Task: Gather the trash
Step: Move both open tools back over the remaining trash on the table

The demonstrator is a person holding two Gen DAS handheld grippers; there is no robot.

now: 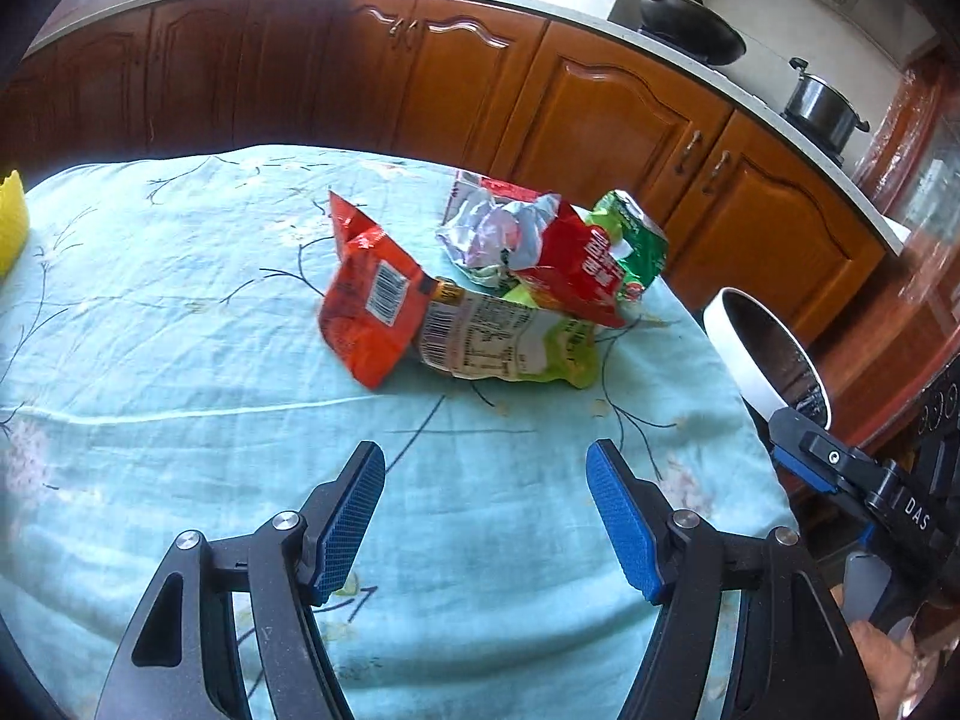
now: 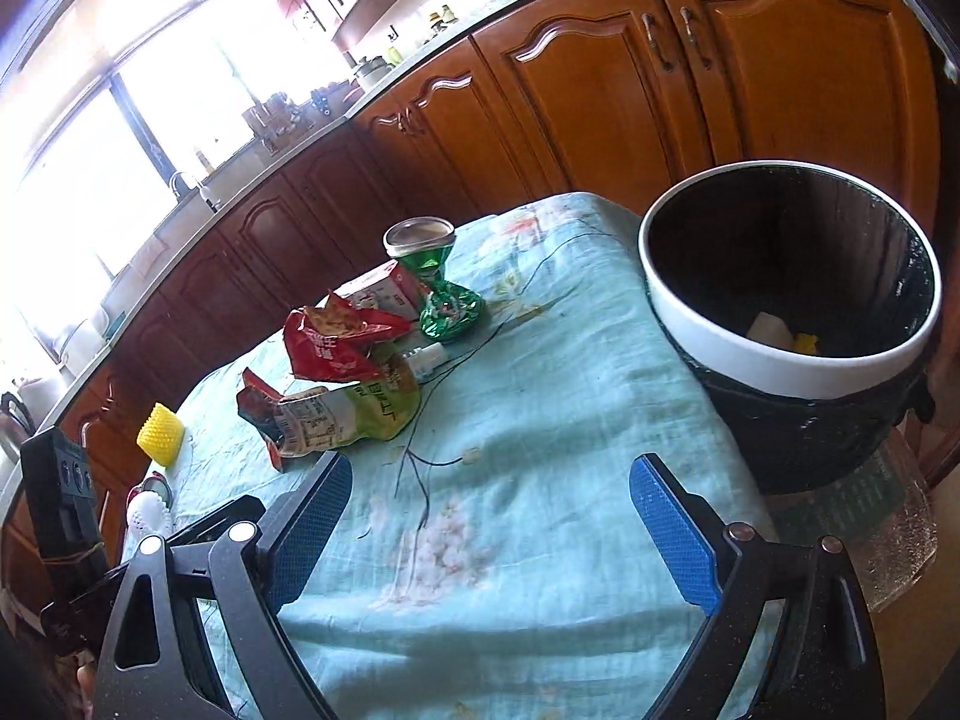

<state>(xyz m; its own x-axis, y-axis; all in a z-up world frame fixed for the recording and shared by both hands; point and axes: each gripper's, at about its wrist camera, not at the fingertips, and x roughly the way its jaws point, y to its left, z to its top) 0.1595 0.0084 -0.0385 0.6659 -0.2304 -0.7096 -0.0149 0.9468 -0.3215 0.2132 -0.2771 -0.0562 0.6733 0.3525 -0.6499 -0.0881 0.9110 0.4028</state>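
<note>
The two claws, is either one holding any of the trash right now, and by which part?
Nothing is held. The left claw and right claw are both open over the tablecloth, short of the wrappers.

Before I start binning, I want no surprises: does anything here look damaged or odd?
Yes: the green can is crushed at its middle and twisted, standing among crumpled wrappers on the cloth. The bin already holds a few scraps. Nothing looks spilled.

Pale turquoise tablecloth [image 1: 180, 330] with dark branch lines and pink blossoms; orange-red wrapper [image 1: 366, 312], lime-green packet [image 1: 510, 348], green can [image 2: 435, 276], white-rimmed black bin [image 2: 780, 360].
</note>
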